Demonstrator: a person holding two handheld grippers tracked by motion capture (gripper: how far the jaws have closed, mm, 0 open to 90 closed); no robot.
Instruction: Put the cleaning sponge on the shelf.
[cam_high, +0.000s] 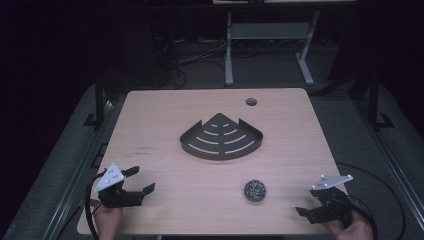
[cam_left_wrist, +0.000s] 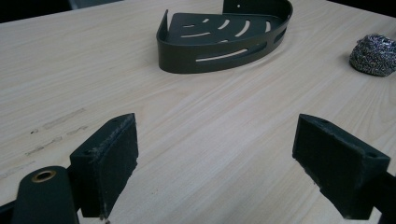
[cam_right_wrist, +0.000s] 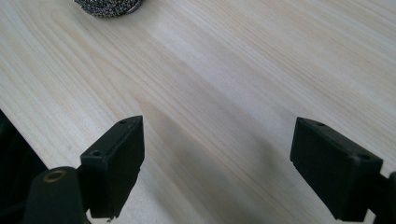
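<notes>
In the left gripper view the two black jaws stand wide apart, with only bare wood between them. The left gripper (cam_high: 131, 182) sits at the lower left of the high view, held by a hand (cam_high: 108, 220) at the bottom edge, low over the table (cam_high: 150, 120). In the right gripper view the jaws are also wide apart and hold nothing. The right gripper (cam_high: 306, 204) is at the lower right of the high view, near the front edge of the table.

The steel scrubber (cam_high: 255, 190), a small round grey ball, lies on the table in the lower middle of the high view, between the two grippers and nearer to the right one, touching neither. It appears at the upper right of the left gripper view (cam_left_wrist: 373, 54) and at the top edge of the right gripper view (cam_right_wrist: 108, 8).

The dark corner rack (cam_high: 221, 137) lies in the centre of the table, well apart from the scrubber.
</notes>
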